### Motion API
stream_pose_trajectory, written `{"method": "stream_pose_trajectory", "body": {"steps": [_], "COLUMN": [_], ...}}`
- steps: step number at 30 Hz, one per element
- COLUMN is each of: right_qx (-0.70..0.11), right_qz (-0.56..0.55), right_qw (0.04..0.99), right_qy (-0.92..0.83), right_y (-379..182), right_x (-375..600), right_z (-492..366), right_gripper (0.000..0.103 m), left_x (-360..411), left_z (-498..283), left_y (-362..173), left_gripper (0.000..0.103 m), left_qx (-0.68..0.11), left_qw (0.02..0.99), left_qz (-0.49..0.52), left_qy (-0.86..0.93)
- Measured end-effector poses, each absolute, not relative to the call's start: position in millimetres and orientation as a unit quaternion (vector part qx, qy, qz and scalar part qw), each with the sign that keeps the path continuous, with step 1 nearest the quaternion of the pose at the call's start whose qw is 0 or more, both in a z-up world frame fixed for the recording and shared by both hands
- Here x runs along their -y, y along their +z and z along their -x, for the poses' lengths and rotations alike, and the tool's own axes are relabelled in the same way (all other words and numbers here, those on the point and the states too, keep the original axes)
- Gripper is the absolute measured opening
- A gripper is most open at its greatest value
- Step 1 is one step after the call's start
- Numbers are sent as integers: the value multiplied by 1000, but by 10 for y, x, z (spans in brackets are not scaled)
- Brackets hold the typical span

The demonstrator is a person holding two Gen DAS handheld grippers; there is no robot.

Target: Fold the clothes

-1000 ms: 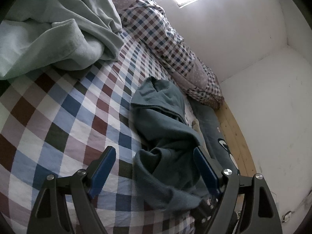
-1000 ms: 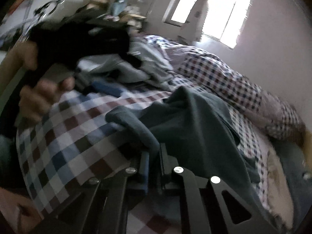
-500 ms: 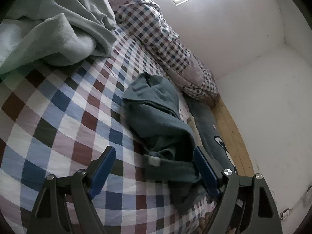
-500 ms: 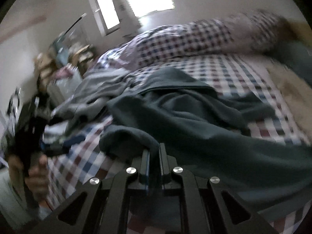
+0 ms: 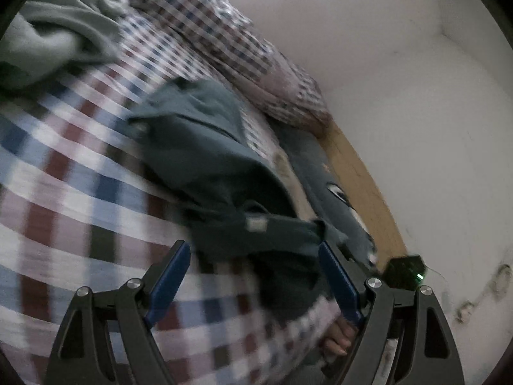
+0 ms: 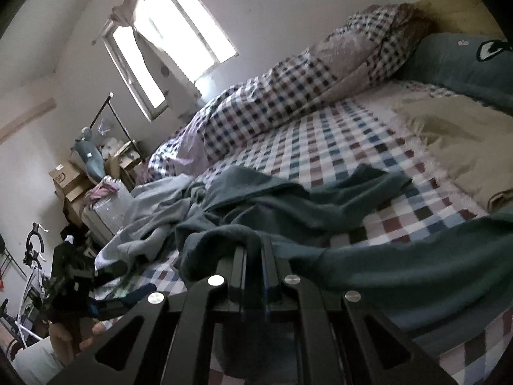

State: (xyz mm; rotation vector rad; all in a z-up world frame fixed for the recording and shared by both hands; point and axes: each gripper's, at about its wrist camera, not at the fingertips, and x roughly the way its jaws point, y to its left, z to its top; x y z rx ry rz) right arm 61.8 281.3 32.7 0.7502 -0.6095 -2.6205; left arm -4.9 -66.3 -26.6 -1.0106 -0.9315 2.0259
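A dark teal garment [image 5: 211,147] lies crumpled on the checked bedsheet [image 5: 64,173]; it also shows in the right wrist view [image 6: 288,211], stretched across the bed. My left gripper [image 5: 253,253] is open, its blue pads [image 5: 170,276] on either side of the garment's near end, hovering just above it. My right gripper [image 6: 253,247] is shut on an edge of the teal garment, cloth pinched between the fingers. The other hand-held gripper [image 6: 70,276] shows at lower left in the right wrist view.
A pale green-grey blanket [image 5: 61,22] is heaped at the upper left. A checked duvet [image 6: 288,83] lies along the wall. A blue pillow [image 6: 461,61] and a beige cloth [image 6: 449,141] lie at the bed's head. Boxes and a bicycle [image 6: 32,256] stand beside the bed.
The right gripper has pulled the teal garment outward, stretching it across the bed, and its view has swung round. The left gripper has moved closer over the garment's near end, staying open.
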Motion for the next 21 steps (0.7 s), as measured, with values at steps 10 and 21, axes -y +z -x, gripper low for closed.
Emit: {"method": "stream_pose_trajectory", "body": {"steps": [10, 21], "right_qx": [193, 152], "right_qz": [-225, -257], "right_qw": [158, 123], "right_qy": [-942, -946], "right_y": [513, 377], "right_x": [-2978, -3030], "right_z": [-820, -860], "right_gripper": [4, 9], "left_x": [37, -352], "left_z": [-38, -258], "left_y": [-274, -206], "left_gripper": [85, 85], "left_qx": [349, 209], "left_qw": [452, 392], "left_qz": [421, 422], "left_qy": [705, 790]}}
